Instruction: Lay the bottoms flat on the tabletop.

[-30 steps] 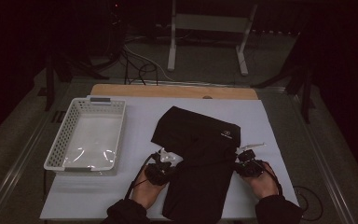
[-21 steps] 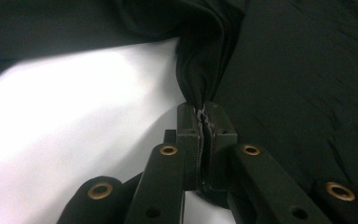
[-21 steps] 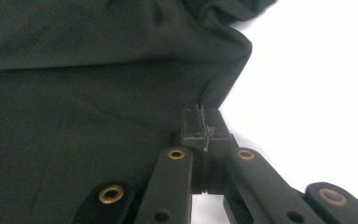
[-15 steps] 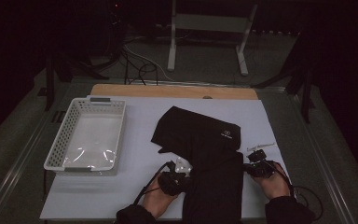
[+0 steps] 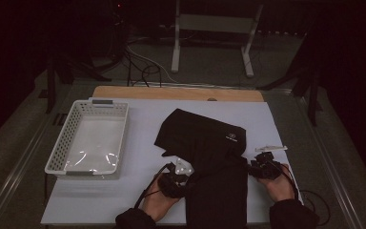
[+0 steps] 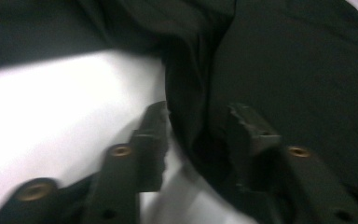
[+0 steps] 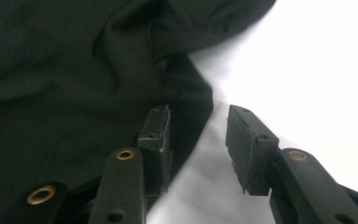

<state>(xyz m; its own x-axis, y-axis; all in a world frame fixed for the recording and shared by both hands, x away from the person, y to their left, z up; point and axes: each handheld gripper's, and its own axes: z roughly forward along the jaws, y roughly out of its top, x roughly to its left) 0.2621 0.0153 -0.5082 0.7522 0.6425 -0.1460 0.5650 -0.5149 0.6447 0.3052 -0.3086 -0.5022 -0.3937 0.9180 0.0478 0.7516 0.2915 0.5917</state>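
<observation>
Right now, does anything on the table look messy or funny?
Yes. The black garment lies crooked and rumpled, its near end hanging over the table's front edge. The white basket sits straight.

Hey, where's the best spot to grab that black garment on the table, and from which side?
Probably the black garment by its two long side edges near the person, where its folded lower part is narrow. Come in from each side: left hand-held gripper at the left edge, right hand-held gripper at the right. Both edges lie between open jaws.
</observation>
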